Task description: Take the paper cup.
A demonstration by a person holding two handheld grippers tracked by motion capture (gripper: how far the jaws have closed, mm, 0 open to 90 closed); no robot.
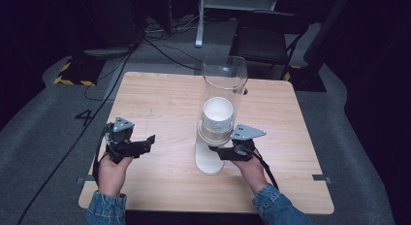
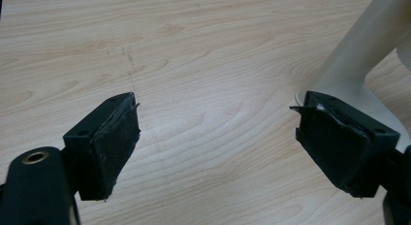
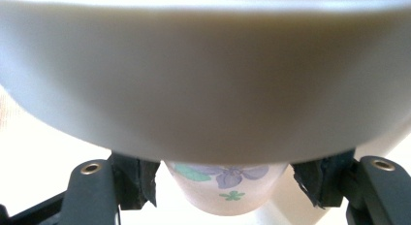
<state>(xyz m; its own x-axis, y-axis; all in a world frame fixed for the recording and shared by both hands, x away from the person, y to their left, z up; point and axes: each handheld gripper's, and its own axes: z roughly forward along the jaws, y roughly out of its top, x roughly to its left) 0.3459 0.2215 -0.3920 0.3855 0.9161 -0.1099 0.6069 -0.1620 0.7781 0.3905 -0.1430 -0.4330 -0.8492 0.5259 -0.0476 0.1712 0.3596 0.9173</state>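
Below the dispenser (image 3: 203, 79), a flowered cup (image 3: 225, 186) sits between the right claw's (image 3: 225, 184) parted jaws, ungripped.

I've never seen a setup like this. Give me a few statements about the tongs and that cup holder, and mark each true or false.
1. The left tongs are wide open with nothing between them. True.
2. The right tongs have a flower-printed cup between their jaws. True; whether they actually press on it cannot be told.
3. The clear tube of the cup dispenser lies flat on the table. False: it stands upright on its white base.
4. The left tongs are touching the dispenser. False: they hover over bare wood, apart from it.
5. White cups are stacked inside the tube. True.
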